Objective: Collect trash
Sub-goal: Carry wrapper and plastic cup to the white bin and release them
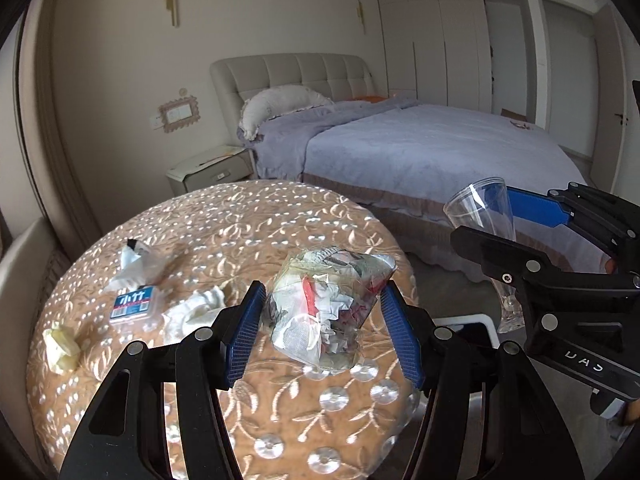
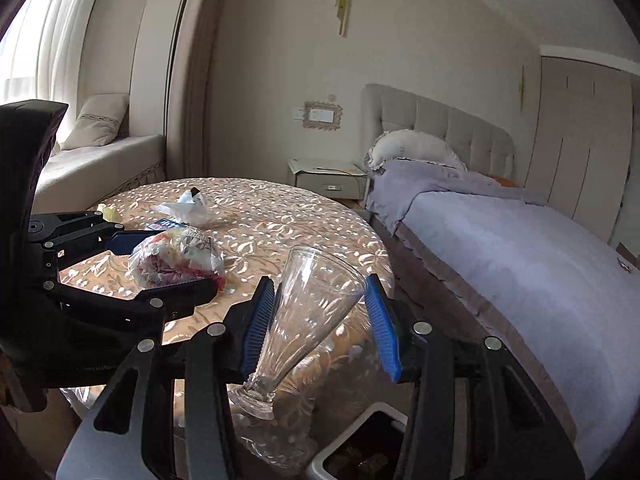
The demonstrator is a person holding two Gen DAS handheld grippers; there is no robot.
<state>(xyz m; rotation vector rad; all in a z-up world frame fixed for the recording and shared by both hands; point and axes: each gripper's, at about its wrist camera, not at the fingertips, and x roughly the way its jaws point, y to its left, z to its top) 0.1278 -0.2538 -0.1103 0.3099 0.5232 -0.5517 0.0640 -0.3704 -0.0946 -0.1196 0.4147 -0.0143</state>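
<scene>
Left wrist view, clear bag (image 1: 324,308) stuffed with crumpled paper scraps, red bits

My round table (image 1: 280,216), under a floral cloth, bears a white wrapper (image 1: 134,266), a blue box (image 1: 134,303) and crumpled tissues (image 1: 192,314).

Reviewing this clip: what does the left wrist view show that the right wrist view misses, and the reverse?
Only the left wrist view: the crumpled tissue on the table and the wardrobe doors.

Only the right wrist view: the window seat cushion and the open bin below the table edge.

Both: the left claw clamping a clear bag of trash, the right claw clamping an empty glass, the round table, the bed.
</scene>
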